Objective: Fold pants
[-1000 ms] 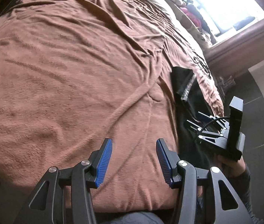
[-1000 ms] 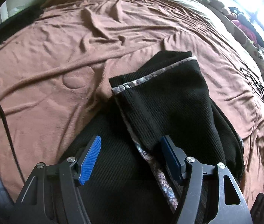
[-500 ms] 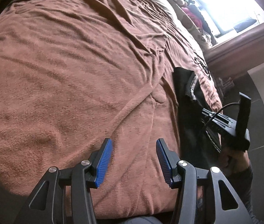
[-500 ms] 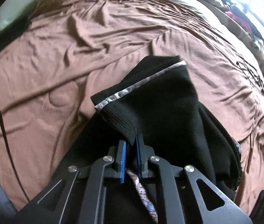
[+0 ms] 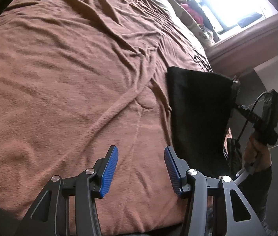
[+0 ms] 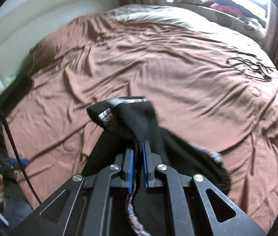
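Blue pads [image 6: 131, 169] of the right gripper [image 6: 138, 169] are pinched tight on the pants [image 6: 139, 122], black fabric squeezed in the narrow slot between them and a patterned trim strip hanging down out of the grip. Above the jaws the cloth bunches into a raised peak with a pale patterned hem across its top; the rest drapes down toward the right and onto the blanket [image 6: 178, 74]. From the left wrist view, the pants [image 5: 197, 108] hang as a dark sheet lifted off the bed's right side.

Left gripper [image 5: 141, 169] has its jaws parted with nothing between them, hovering over bare brown blanket [image 5: 70, 78] near the bed's near edge, beside the pants but apart from them. A hand [image 5: 256, 153] grips the right tool's handle. Clutter lines the window sill [image 6: 227, 7] beyond the bed.
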